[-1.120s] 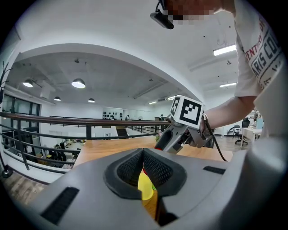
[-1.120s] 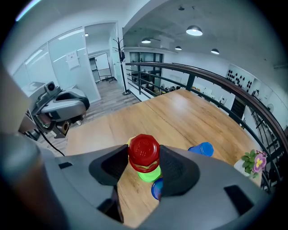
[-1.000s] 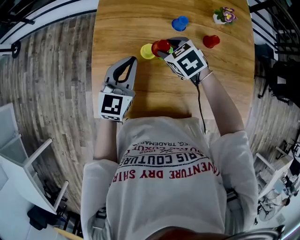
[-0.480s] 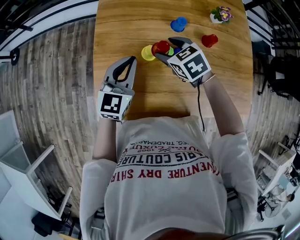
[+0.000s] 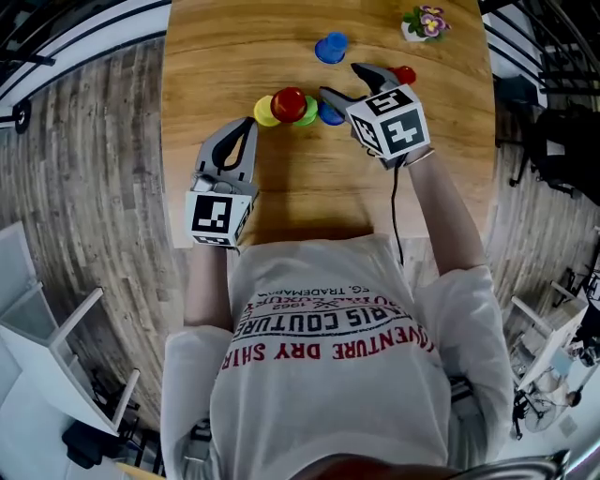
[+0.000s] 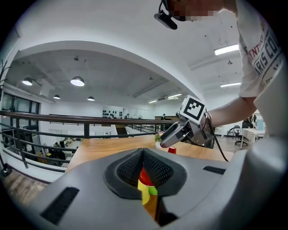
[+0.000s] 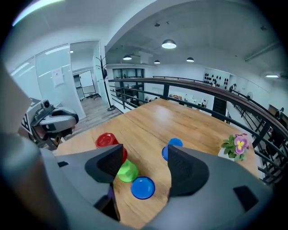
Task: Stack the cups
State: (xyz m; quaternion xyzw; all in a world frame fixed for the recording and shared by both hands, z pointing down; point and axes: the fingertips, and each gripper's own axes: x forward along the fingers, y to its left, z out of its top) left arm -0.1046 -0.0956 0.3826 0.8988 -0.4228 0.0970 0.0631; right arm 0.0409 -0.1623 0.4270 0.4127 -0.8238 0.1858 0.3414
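Where the woodgrain table (image 5: pixel 300 187) spreads, a round red cup (image 5: pixel 289 101) sits, probably plastic.

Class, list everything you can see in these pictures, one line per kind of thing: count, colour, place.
Table: one, light wood, under everything.
Yellow cup: one, yellow, left end of the cluster.
Red cups: two, red, one in the cluster, one beyond the right hand-held gripper.
Green cup: one, green, in the cluster.
Blue cups: two, blue, one at the cluster's right end, one farther back.
Flower pot: one, white, far right.
T-shirt: one, white, printed.
Left hand-held gripper: grey, shut, near the cluster.
Right hand-held gripper: grey, open, empty.
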